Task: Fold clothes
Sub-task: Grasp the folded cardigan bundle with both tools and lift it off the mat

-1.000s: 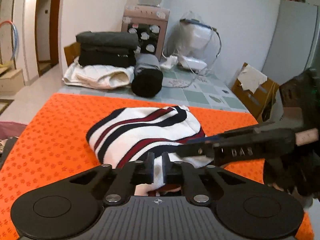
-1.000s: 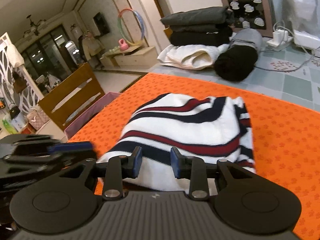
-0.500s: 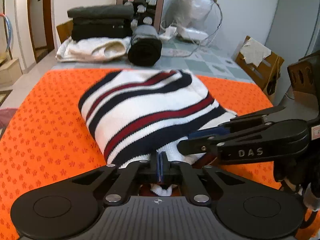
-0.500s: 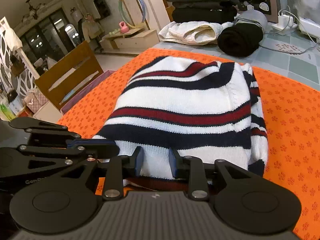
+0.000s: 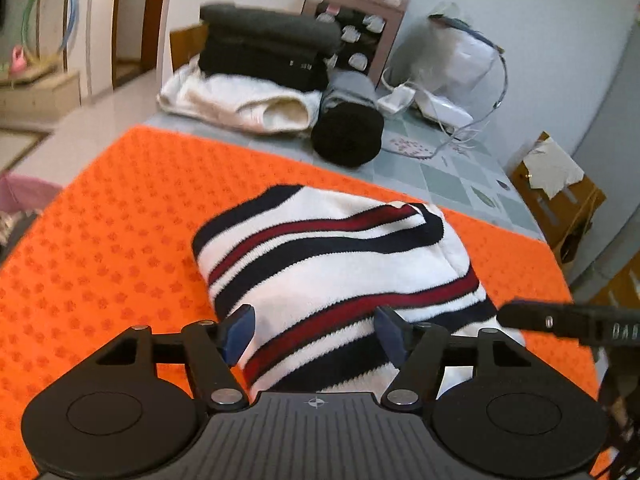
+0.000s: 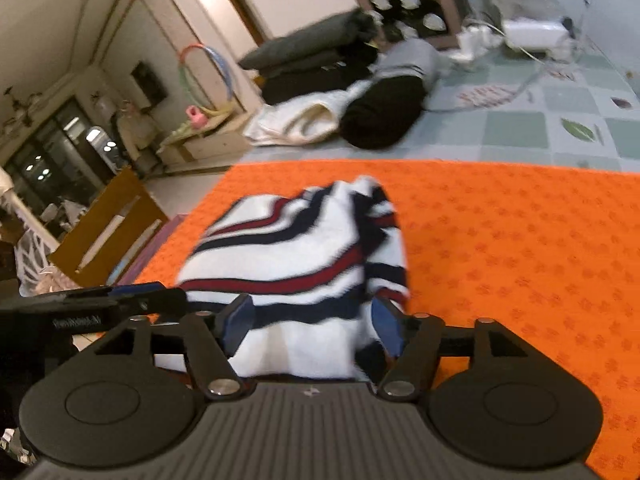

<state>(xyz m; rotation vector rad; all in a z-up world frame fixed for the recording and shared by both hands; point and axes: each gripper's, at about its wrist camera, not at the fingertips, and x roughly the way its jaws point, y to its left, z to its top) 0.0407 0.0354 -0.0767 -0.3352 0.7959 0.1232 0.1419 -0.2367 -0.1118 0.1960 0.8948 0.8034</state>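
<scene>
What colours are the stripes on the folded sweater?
The sweater is white with navy and dark red stripes, clearest in the left wrist view.

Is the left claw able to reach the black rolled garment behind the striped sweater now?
Probably yes: the left claw is open, holds nothing, and only the low striped sweater lies before the black rolled garment.
</scene>
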